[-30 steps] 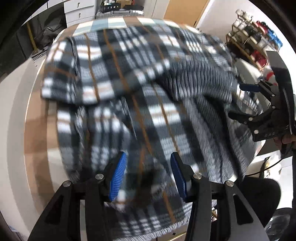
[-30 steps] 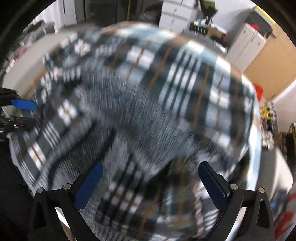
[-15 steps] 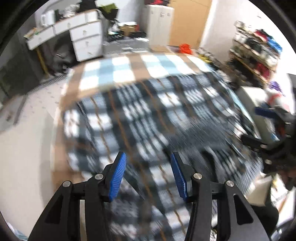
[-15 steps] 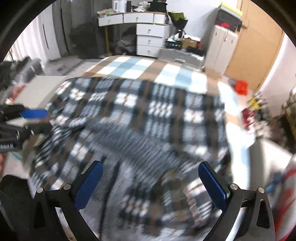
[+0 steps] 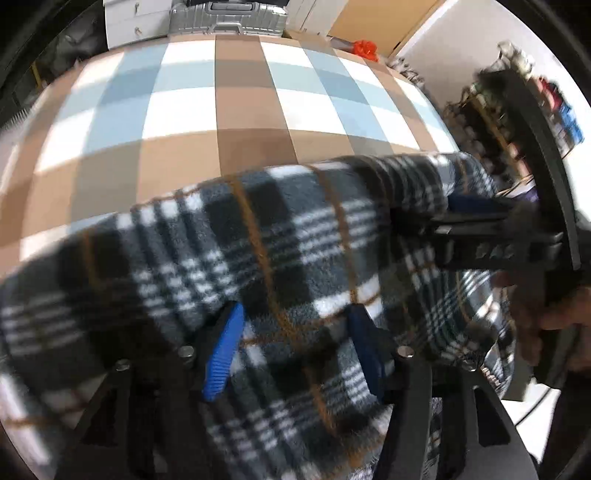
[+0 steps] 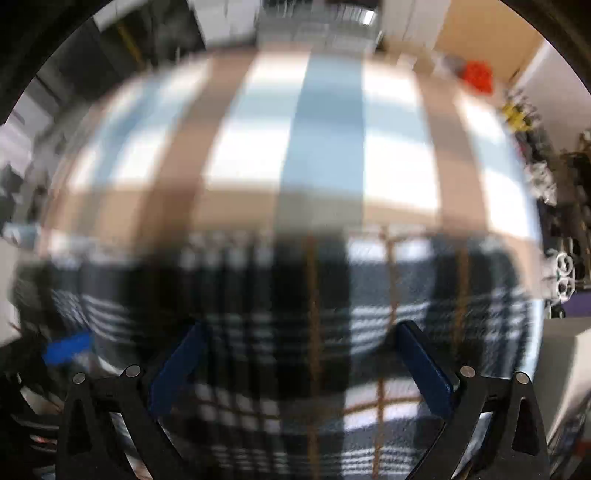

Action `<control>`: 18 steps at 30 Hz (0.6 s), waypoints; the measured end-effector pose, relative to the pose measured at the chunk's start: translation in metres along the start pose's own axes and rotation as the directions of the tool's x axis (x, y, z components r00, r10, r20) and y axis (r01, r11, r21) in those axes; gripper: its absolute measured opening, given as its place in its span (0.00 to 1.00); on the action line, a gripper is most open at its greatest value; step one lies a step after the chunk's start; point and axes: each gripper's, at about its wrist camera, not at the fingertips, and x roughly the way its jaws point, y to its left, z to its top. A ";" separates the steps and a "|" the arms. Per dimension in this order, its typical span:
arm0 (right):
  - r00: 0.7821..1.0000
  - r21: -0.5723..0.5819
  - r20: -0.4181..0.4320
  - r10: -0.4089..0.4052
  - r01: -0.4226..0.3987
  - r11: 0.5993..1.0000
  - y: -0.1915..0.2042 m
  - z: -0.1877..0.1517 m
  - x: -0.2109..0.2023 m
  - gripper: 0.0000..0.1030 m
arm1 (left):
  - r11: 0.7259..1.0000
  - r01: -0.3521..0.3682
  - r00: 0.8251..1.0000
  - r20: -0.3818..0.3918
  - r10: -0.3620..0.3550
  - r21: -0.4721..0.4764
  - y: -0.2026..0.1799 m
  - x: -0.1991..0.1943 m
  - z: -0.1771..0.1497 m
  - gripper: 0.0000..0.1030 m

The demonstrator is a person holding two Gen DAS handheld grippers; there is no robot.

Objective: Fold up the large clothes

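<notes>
Plaid garment (image 5: 280,258): napped, fuzzy fleece cloth, matt. Checked cover on the surface (image 5: 236,110): smooth woven cloth, matt. Left tongs (image 5: 291,347): matt black plastic frame; ribbed blue pads (image 5: 221,354). Suitcase (image 5: 227,14): ridged, silvery metallic shell.

My left gripper (image 5: 291,347) pointed steeply down, its jaws just widened and standing apart. My right gripper (image 6: 299,365) also aimed down, jaws spread wide. A hand (image 5: 554,317) gripped its handle at the right edge.

The checked bedcover (image 5: 240,110) lies bare across the upper frame; the plaid fleece (image 5: 280,251) heaps across the lower half, a shelf rack (image 5: 517,110) crowding the right edge.
</notes>
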 end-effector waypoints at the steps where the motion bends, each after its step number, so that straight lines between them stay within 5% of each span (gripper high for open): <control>1: 1.000 0.006 0.011 0.009 -0.009 1.000 -0.001 0.001 0.001 1.00 | 1.000 0.013 1.000 0.002 -0.013 0.011 0.002 0.000 -0.001 0.53; 5: 0.999 -0.026 0.052 0.014 -0.012 1.000 -0.001 -0.008 0.000 1.00 | 0.998 -0.048 0.998 0.033 0.047 0.046 -0.008 -0.003 -0.010 0.53; 8: 0.993 -0.059 0.117 0.010 -0.003 0.998 0.001 -0.036 -0.023 1.00 | 0.986 -0.165 0.982 0.103 0.160 0.037 -0.019 -0.021 -0.029 0.54; 10: 0.978 -0.046 0.191 0.077 -0.069 0.997 -0.003 -0.068 -0.046 1.00 | 0.970 -0.240 0.953 0.202 0.225 0.050 -0.030 -0.041 -0.055 0.54; 12: 0.940 -0.051 0.279 0.195 -0.189 0.981 -0.005 -0.106 -0.073 1.00 | 0.944 -0.325 0.904 0.312 0.293 0.054 -0.040 -0.063 -0.084 0.54; 18: 0.795 -0.126 0.533 0.289 -0.263 0.956 0.016 -0.204 -0.143 1.00 | 0.893 -0.450 0.761 0.517 0.393 -0.017 -0.070 -0.121 -0.164 0.54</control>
